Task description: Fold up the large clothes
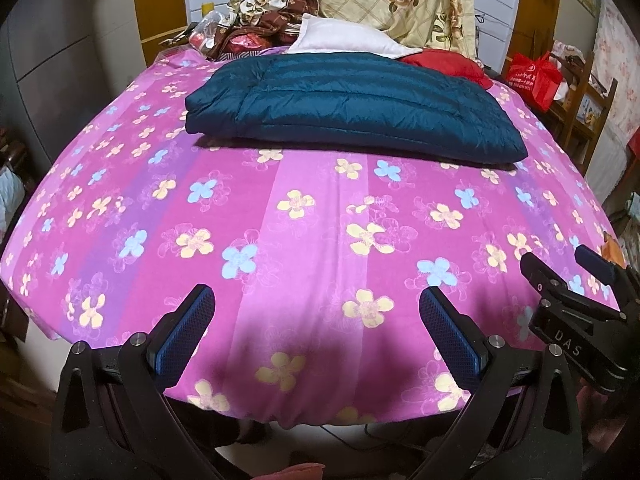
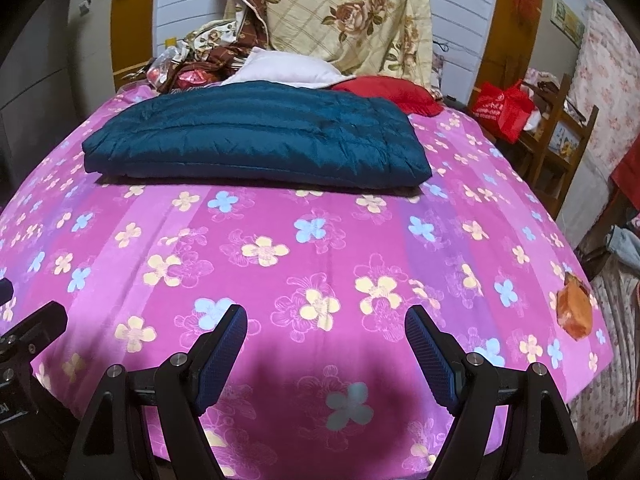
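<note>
Teal quilted jacket [image 1: 352,108] lies folded on the pink bedsheet [image 1: 320,240].

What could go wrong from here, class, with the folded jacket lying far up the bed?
1. The folded teal quilted down jacket is puffy; its layers may spring open once touched.
2. It lies far from both open tongs, left and right, so a long reach might drag the pink flowered bedsheet.
3. The red cloth touching its far corner could snag.

1 folded teal jacket [image 1: 352,104], 1 white pillow [image 1: 340,40], 1 red bag [image 1: 534,78], 2 claws [image 1: 316,308] [image 2: 326,328]
</note>
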The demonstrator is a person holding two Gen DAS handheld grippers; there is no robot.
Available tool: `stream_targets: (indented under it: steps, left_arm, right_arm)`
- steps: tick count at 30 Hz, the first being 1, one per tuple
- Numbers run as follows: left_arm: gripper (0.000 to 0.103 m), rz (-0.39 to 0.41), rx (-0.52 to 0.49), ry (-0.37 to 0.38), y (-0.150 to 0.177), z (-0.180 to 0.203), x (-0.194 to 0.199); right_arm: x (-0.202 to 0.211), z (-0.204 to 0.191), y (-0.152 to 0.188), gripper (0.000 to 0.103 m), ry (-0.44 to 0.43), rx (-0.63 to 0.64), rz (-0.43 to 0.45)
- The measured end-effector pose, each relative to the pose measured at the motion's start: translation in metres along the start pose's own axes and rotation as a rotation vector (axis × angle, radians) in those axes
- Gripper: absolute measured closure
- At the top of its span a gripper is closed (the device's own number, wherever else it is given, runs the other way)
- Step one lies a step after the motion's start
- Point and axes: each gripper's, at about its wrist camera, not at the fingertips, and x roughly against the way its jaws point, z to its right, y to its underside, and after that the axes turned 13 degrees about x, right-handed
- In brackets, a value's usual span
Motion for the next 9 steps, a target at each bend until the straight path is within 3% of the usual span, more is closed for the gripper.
stream_targets:
  steps: [9]
  left_arm:
    - [0.001, 0.030, -0.031, 0.008, -0.0090, -0.0007, 0.0051]
  right_arm:
    - [-0.0051, 0.0069, 0.0017, 0.024, -0.008, -0.027, -0.009]
